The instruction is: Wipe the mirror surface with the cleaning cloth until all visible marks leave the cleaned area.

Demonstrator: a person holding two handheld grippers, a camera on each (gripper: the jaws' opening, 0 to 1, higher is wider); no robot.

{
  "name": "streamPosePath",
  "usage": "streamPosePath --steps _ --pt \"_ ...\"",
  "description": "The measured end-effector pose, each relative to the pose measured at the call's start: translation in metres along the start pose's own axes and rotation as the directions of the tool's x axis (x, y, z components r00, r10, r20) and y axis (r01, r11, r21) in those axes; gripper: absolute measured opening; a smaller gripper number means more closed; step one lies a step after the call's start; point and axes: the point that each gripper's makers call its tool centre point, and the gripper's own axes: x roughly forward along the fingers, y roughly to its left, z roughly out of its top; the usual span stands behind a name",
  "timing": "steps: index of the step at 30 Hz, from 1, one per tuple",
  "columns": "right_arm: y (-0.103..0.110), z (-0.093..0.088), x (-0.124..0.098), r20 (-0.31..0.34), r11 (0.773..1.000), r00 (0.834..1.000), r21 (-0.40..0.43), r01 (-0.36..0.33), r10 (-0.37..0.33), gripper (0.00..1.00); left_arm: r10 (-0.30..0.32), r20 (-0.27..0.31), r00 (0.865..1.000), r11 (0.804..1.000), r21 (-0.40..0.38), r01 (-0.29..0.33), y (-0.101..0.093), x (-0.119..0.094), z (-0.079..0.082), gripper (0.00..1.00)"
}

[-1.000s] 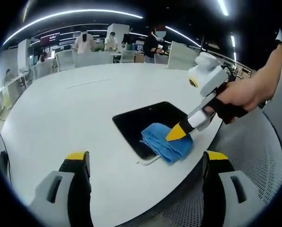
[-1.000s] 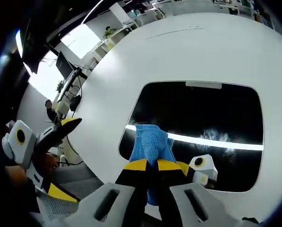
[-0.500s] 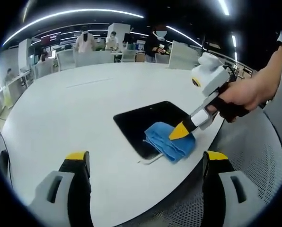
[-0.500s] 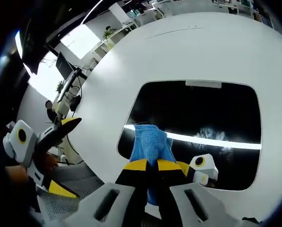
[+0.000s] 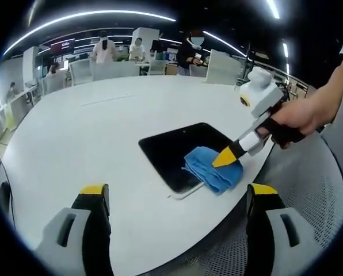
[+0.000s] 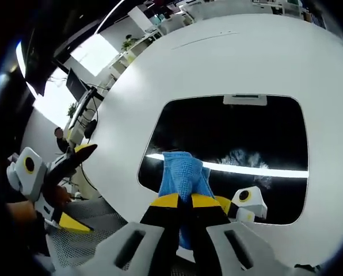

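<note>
On the mirror, blue cloth pinched by right gripper; left gripper fingers spread.

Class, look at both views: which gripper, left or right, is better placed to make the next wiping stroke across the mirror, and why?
Right. The right gripper is shut on the blue cloth, which lies on the mirror. The left gripper is open, apart from it, over the table.

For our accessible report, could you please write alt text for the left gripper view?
The right gripper, held by a hand, presses a blue cloth onto a dark mirror lying on a white table. The left gripper hangs open in front.
</note>
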Motion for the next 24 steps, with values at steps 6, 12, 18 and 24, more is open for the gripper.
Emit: streamPosePath --steps 6,12,18,24 --pt "-0.003 -0.001 -0.002 -0.002 1.000 1.000 0.020 -0.001 0.001 0.00 0.003 -0.002 1.000 1.000 -0.003 -0.003 0.001 0.000 0.000 0.99" --pt "-0.008 -0.002 -0.006 -0.013 0.999 1.000 0.037 0.009 -0.009 0.00 0.002 -0.007 1.000 1.000 -0.001 -0.002 0.000 0.000 -0.001 0.99" --pt "-0.011 -0.002 -0.008 -0.011 0.998 1.000 0.060 0.003 -0.003 0.00 0.000 -0.011 1.000 1.000 0.000 0.000 0.000 0.000 -0.002 0.99" --pt "-0.010 -0.002 -0.007 -0.016 0.999 1.000 0.045 0.010 -0.009 0.00 0.002 -0.014 1.000 1.000 0.001 -0.002 0.001 0.001 -0.002 0.99"
